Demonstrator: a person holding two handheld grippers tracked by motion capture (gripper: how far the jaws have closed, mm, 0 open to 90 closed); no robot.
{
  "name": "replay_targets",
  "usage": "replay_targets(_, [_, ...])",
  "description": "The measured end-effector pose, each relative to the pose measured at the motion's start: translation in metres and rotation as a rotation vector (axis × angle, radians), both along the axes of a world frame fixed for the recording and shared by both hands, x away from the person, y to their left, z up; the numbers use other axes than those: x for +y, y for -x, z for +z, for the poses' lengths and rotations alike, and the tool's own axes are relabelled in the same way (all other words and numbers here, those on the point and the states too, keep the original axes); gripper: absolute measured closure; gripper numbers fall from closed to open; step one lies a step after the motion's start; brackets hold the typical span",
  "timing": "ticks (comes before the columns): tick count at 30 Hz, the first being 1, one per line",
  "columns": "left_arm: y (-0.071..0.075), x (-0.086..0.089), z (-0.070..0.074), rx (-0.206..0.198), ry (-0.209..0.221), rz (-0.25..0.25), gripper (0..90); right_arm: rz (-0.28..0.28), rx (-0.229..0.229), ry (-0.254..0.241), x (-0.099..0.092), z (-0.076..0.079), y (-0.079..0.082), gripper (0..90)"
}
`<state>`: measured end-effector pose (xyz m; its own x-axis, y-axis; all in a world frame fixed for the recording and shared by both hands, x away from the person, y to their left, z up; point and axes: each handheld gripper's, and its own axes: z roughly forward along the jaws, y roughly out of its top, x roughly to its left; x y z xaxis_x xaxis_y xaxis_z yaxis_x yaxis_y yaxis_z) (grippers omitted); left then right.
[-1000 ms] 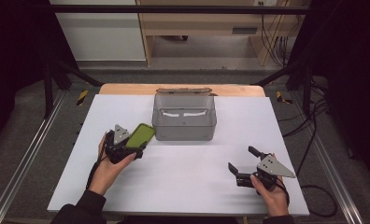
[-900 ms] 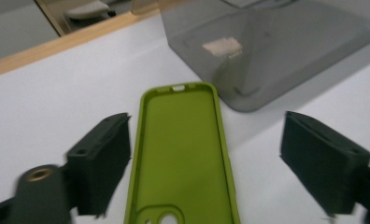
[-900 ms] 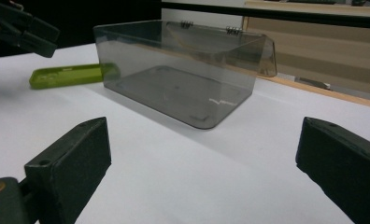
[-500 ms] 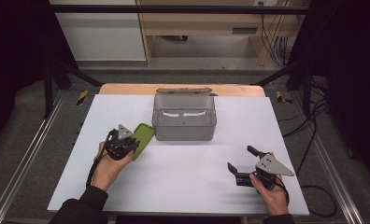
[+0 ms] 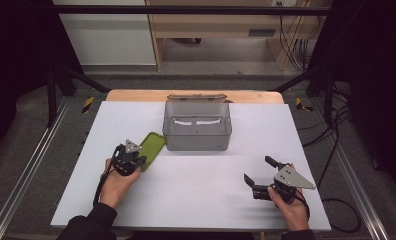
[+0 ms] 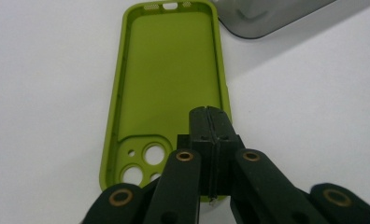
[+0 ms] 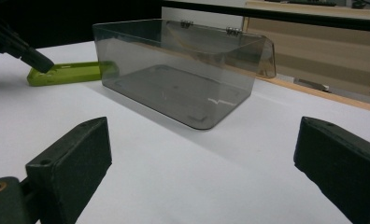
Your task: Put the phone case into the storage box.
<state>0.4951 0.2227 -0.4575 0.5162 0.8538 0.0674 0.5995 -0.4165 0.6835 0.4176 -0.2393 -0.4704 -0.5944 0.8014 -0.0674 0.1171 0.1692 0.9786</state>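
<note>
- High view: a white bench (image 5: pixel 196 200) carries a smoky clear plastic box (image 5: pixel 197 127) at its middle, toward twelve o'clock, with its hinged lid thrown back behind it.
- A lime-green phone case (image 5: pixel 151 149) lies flat on the bench at about eight o'clock from the box, just beside the box's near-left corner, open side up.
- Left gripper view: the left claw (image 6: pixel 210 140) is pinched tight on the case's near short rim, next to the camera cut-outs; its jaws meet with no gap to be seen between them.
- The right claw (image 5: pixel 258 172) rests low on the bench at about four o'clock from the box, well apart from it, jaws spread wide and holding nothing.
- Judged by its look, the case is light, thin and somewhat bendy, probably silicone or soft plastic, so a grip on one end may let the far end sag or twist.
- The raised rim looks like the sound place to take hold; a long side near the middle would likely carry it more level than the end by the lens holes.
- Its matte skin should not slip much in the pads, and it seems unlikely to break.
- The bench top is smooth, plain and matte, with a wooden strip along its far edge.
- Beyond lie a dark floor, black frame rails, pale wooden furniture and loose cables at the right.
</note>
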Motion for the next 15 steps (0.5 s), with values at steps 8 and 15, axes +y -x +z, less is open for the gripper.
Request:
replay_targets(8, [-0.003,-0.005,0.002,-0.010,-0.011,-0.007,90.0,-0.001,0.010,0.014,0.000,-0.002,-0.001,4.0])
replay_targets(15, [-0.011,-0.009,-0.002,0.012,-0.027,0.005,90.0,0.003,0.010,0.019,0.000,-0.003,-0.001,4.0])
